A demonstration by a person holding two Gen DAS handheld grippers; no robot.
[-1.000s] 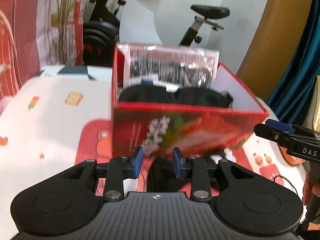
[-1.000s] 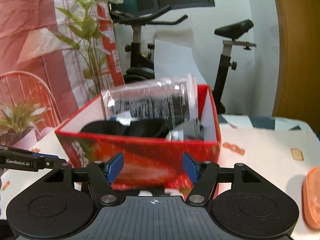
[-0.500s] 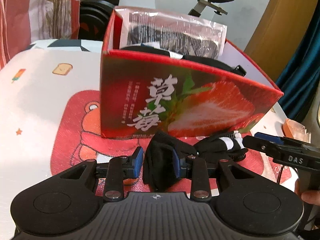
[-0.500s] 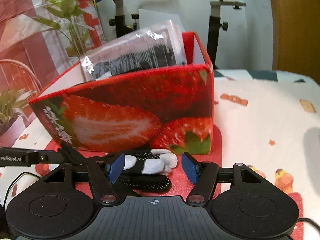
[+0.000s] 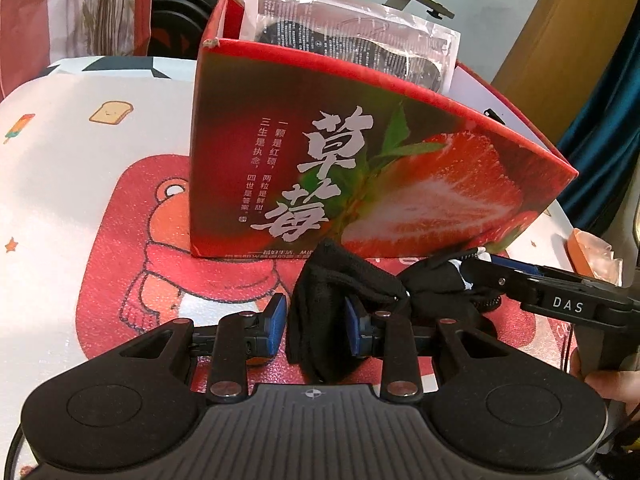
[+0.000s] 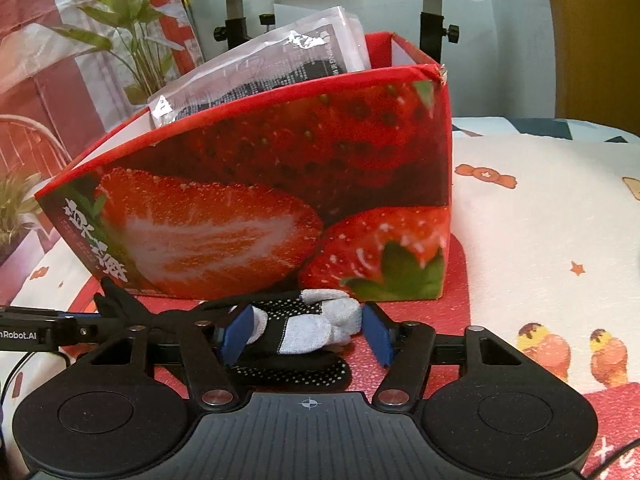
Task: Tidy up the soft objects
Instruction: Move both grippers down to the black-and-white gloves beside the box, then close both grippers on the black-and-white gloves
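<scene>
A black sock (image 5: 324, 308) stands bunched between the blue pads of my left gripper (image 5: 314, 330), which is shut on it just above the red mat (image 5: 140, 280). A grey-and-black dotted glove (image 6: 308, 328) lies on the mat between the pads of my right gripper (image 6: 308, 336). Those jaws are closing but do not press on the glove. Right behind both stands the red strawberry box (image 5: 400, 168) (image 6: 280, 184), with a clear plastic packet (image 5: 360, 36) sticking out of it. In the left wrist view the right gripper (image 5: 496, 276) reaches in from the right.
The mat lies on a white printed tablecloth (image 6: 540, 220). An orange item (image 5: 588, 244) sits by the table's right edge. An exercise bike (image 6: 440, 0) and a plant (image 6: 132, 48) stand behind the table. A hand (image 5: 600, 380) holds the right gripper.
Both grippers have sunk from above the box rim to the mat in front of the box. The glove has come between the right pads, which have narrowed a little.
</scene>
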